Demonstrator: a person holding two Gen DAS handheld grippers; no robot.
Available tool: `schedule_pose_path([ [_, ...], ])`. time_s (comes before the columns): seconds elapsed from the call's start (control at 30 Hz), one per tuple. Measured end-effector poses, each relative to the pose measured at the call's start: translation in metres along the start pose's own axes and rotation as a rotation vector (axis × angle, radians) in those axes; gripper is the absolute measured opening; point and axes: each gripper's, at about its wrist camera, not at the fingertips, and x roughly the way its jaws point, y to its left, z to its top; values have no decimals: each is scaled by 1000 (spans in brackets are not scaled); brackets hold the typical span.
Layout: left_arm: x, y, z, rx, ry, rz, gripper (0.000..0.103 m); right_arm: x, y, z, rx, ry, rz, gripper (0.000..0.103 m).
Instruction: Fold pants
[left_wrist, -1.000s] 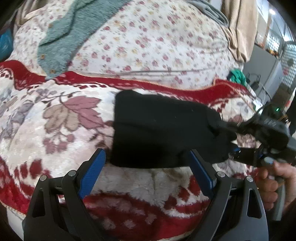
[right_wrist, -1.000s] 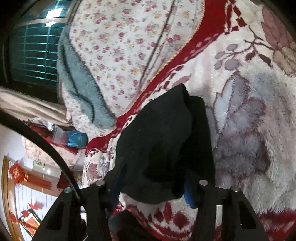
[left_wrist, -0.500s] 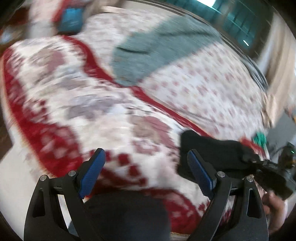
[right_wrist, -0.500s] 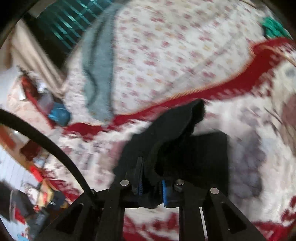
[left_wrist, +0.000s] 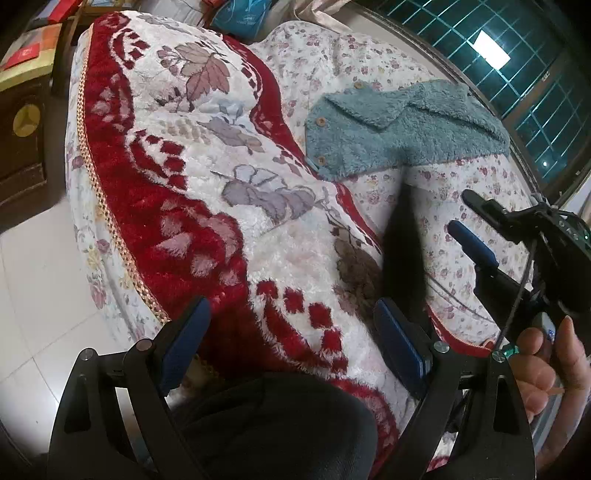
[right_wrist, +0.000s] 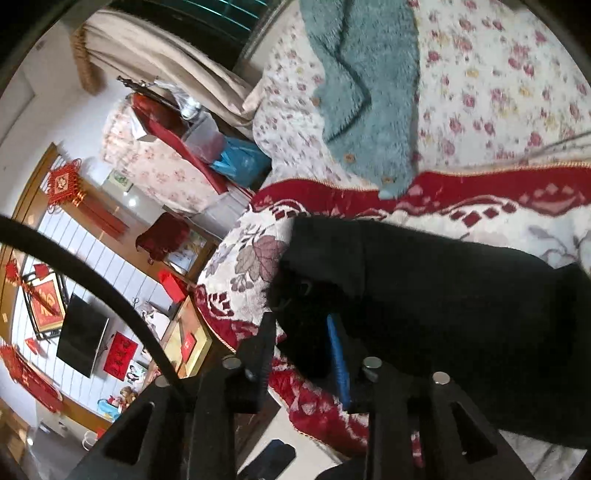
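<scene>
The black folded pants (right_wrist: 461, 306) fill the lower right of the right wrist view, lifted over the red and white floral blanket (right_wrist: 255, 266). My right gripper (right_wrist: 303, 343) is shut on the pants' edge; black cloth sits between its blue pads. In the left wrist view the pants (left_wrist: 404, 254) show only as a narrow dark hanging strip right of centre. My left gripper (left_wrist: 291, 339) is open and empty over the blanket's (left_wrist: 192, 206) near edge. The right gripper's body (left_wrist: 517, 251) shows at the right with a hand.
A teal fleece garment (left_wrist: 388, 129) lies on the flowered sheet (left_wrist: 461, 192) behind the blanket. A dark rounded shape (left_wrist: 266, 424) lies below my left gripper. Dark cabinet (left_wrist: 22, 122) and tiled floor at left. Room furniture and a TV (right_wrist: 83, 339) stand beyond the bed.
My right gripper closed on the pants and lifted them off the blanket. My left gripper swung away to the left and stayed open, so the pants left the gap between its fingers.
</scene>
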Motion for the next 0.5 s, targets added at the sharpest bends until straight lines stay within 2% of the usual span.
schedule_pose_path([
  [0.1,4,1,-1,-5,20,-4,90,-28,-4,5,-6,-51,7,35],
  [0.2,9,5,0,-33,49,-8,90,-79,-24,3,-2,-120,-63,42],
  [0.3,15,6,-1,-55,84,-22,90,-129,-53,-1,-1,-160,-206,45],
  [0.4,21,4,3,-59,118,-37,90,-167,-86,-18,-28,-169,-356,45],
  [0.5,31,-3,9,-50,140,-11,90,-174,-100,-42,-177,-163,-469,45],
])
